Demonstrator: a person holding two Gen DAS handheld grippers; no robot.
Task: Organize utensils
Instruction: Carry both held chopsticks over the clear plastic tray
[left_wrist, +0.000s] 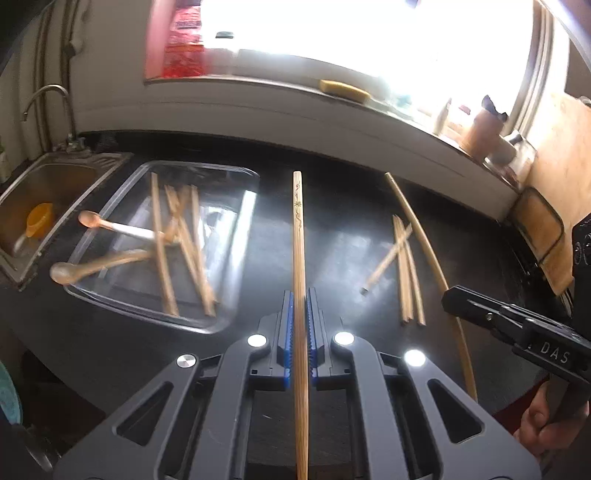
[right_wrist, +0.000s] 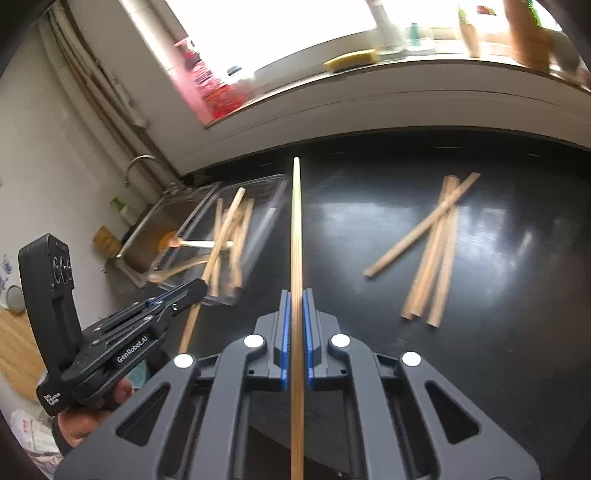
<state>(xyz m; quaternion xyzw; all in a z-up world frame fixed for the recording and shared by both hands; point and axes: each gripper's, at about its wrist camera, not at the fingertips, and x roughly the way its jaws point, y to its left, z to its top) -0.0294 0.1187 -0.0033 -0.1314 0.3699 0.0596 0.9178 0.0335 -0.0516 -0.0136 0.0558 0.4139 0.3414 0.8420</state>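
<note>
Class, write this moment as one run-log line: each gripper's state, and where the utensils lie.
left gripper: shut on chopstick | right gripper: shut on second chopstick | glass tray: chopsticks, spoons | counter: loose chopsticks

"DAS" on right hand-held gripper (left_wrist: 452, 299), "GenRobot.AI" on left hand-held gripper (right_wrist: 197, 286)

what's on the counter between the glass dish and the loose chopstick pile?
Bare black counter between the glass dish and the chopstick pile; only the right gripper's held chopstick crosses the right wrist view.
</note>
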